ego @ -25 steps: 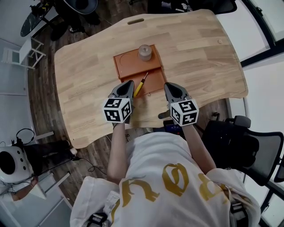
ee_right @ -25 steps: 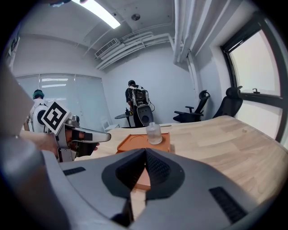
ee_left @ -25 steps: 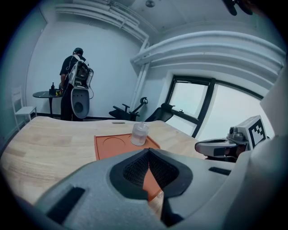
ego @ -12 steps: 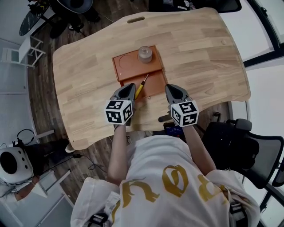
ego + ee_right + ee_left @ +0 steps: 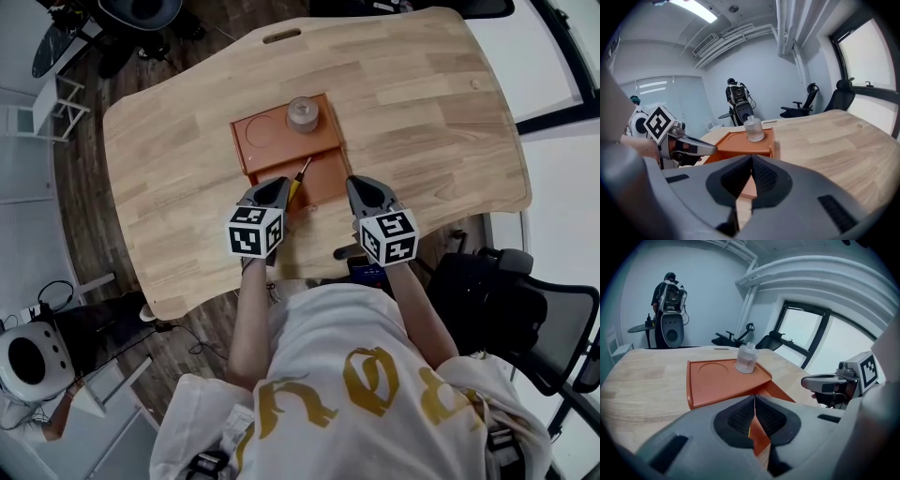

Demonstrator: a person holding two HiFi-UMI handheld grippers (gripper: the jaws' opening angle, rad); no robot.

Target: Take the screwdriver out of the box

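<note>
An orange box lies on the wooden table. A screwdriver with a yellow handle rests slantwise in the box's lower near section. My left gripper is shut and empty, its tip over the handle's near end, which it hides. In the left gripper view a yellow sliver shows just past the closed jaws, with the box beyond. My right gripper hovers by the box's near right corner, shut and empty. The right gripper view looks over the box.
A clear jar stands on the box's raised back part, beside a round recess. The table's near edge runs just behind both grippers. An office chair sits to the right, and a person stands far across the room.
Both grippers have sunk lower and edged toward the box. The left tip now covers more of the screwdriver's handle. Both stay shut.
</note>
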